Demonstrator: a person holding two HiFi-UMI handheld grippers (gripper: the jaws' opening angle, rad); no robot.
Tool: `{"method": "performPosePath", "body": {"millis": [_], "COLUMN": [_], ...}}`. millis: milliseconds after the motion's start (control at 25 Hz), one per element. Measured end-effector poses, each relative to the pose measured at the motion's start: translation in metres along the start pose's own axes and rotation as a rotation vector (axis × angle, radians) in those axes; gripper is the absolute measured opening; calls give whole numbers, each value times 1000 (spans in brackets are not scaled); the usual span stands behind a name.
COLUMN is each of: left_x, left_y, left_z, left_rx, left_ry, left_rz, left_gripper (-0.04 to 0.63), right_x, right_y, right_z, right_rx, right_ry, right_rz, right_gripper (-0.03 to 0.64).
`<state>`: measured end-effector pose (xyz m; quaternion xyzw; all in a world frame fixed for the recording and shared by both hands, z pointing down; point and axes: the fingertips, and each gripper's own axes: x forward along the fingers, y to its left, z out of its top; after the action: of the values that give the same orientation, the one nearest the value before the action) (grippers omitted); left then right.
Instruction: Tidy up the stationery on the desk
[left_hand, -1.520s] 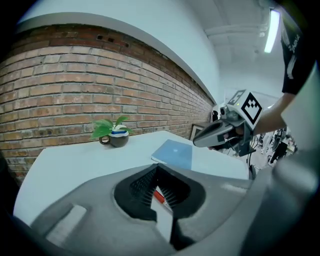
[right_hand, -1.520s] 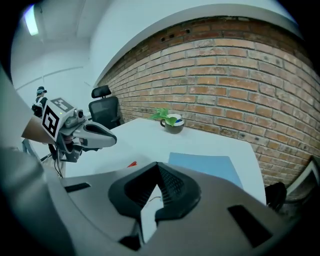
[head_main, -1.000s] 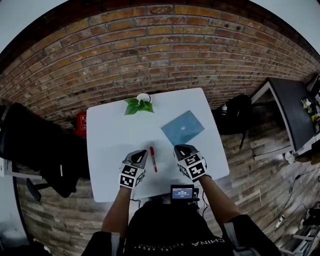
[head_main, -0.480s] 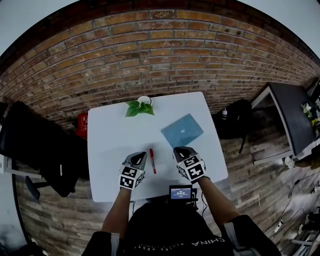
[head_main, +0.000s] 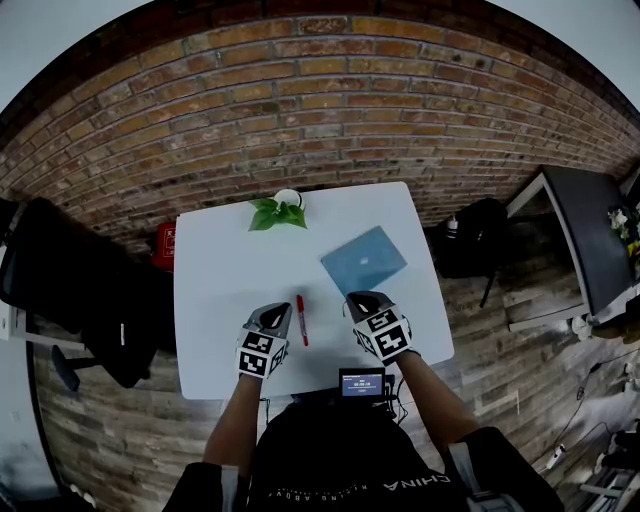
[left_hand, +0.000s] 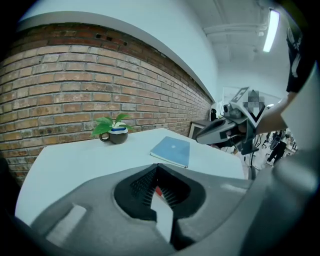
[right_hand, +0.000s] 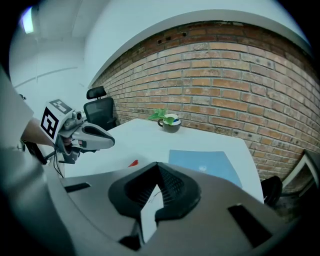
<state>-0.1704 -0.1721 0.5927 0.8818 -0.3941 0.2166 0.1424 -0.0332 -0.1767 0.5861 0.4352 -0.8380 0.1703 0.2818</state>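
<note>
Red marker (head_main: 301, 319), slim and red end to end, is lying lengthwise at lower centre of the white desk (head_main: 215, 270), in the bare strip between the left gripper (head_main: 273, 314) and the right gripper (head_main: 358, 300), touching neither. Both grippers are sitting near the desk's front edge, jaws clenched together on nothing. Blue notebook (head_main: 364, 259) is occupying the right side near that edge, potted plant (head_main: 279, 211) is standing at the far edge, and open surface is running down the frame's left half.
</note>
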Motion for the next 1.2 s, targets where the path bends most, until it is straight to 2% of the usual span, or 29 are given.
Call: {"method": "performPosePath", "body": {"millis": [400, 640, 840, 960, 1000, 1200], "left_x": [16, 38, 68, 89, 96, 132], "left_y": [-11, -11, -13, -16, -16, -12], "left_z": [-17, -9, 8, 16, 18, 18], "left_rx": [-35, -9, 33, 51, 58, 94], "left_ry": [53, 68, 88, 112, 122, 189], "left_rz": [6, -9, -60, -104, -116, -159], "left_gripper": [6, 6, 11, 97, 108, 169], "right_x": [1, 2, 7, 10, 12, 23], "right_y": [-13, -36, -60, -73, -75, -85], "right_z": [-20, -35, -50, -59, -62, -75], "right_rx": [22, 79, 166, 232, 256, 362], "right_ry": [37, 60, 72, 85, 88, 109], "right_rz": [4, -42, -86, -103, -103, -116], "right_gripper": [9, 9, 9, 22, 85, 141]}}
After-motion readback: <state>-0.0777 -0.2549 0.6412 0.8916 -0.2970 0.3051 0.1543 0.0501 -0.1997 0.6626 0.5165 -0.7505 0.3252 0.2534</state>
